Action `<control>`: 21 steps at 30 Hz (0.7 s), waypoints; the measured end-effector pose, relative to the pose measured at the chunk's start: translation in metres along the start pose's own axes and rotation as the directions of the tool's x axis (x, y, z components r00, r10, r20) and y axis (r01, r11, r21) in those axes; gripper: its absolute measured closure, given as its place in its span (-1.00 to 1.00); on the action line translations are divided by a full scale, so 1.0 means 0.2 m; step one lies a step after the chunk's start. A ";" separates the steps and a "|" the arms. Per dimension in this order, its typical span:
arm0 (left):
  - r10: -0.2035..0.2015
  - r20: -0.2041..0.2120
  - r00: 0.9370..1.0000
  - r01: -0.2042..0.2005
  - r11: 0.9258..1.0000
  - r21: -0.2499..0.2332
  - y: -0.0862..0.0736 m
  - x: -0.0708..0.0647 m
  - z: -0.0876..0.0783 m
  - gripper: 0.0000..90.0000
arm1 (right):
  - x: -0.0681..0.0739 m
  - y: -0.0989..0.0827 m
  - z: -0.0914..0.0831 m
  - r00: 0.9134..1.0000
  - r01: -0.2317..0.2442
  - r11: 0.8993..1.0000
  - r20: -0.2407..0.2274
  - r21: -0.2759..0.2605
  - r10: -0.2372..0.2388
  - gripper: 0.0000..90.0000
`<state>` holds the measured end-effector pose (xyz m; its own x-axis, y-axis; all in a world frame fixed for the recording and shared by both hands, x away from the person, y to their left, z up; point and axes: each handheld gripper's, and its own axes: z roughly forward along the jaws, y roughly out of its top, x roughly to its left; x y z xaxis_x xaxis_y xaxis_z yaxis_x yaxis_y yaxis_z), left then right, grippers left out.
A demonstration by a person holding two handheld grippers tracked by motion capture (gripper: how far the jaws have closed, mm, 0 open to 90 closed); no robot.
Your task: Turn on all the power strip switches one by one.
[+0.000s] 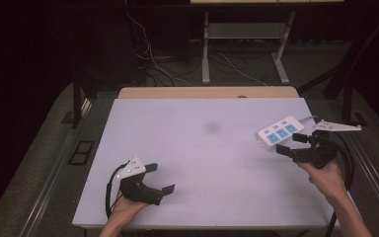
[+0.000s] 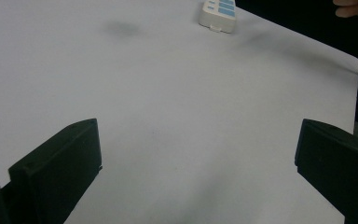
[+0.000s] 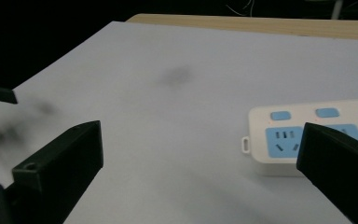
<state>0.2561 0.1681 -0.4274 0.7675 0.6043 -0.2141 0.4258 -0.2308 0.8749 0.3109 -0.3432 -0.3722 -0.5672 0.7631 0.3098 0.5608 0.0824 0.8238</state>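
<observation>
The white power strip (image 1: pixel 278 132) has blue sockets; its cord runs behind the right claw (image 1: pixel 289 144). Both claws, left (image 1: pixel 161 178) included, are released

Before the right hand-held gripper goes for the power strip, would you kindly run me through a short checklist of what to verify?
1. Right hand-held gripper jaws open: ok.
2. Nothing between its jaws: ok.
3. Power strip lying flat, sockets up: ok.
4. Power strip lined up between the jaws: not ok; in the right gripper view it lies off toward one jaw.
5. Left hand-held gripper open and apart from the strip: ok.
6. Slack in the strip's cable: cannot tell.
</observation>
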 end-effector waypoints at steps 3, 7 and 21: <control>-0.003 0.001 1.000 0.003 1.000 -0.003 0.00 0.00 0.00 -1.00 | 0.04 -0.04 -0.02 1.000 0.011 1.000 -0.014 -0.008 -0.011 -0.99; -0.002 0.000 1.000 0.002 1.000 -0.004 0.00 0.00 0.00 -1.00 | 0.08 -0.11 -0.03 0.999 0.025 1.000 -0.037 -0.003 -0.025 -0.99; -0.003 0.000 1.000 0.003 1.000 -0.003 0.00 0.00 0.00 -1.00 | 0.24 -0.32 -0.04 0.993 0.084 0.996 -0.080 0.026 -0.081 -0.99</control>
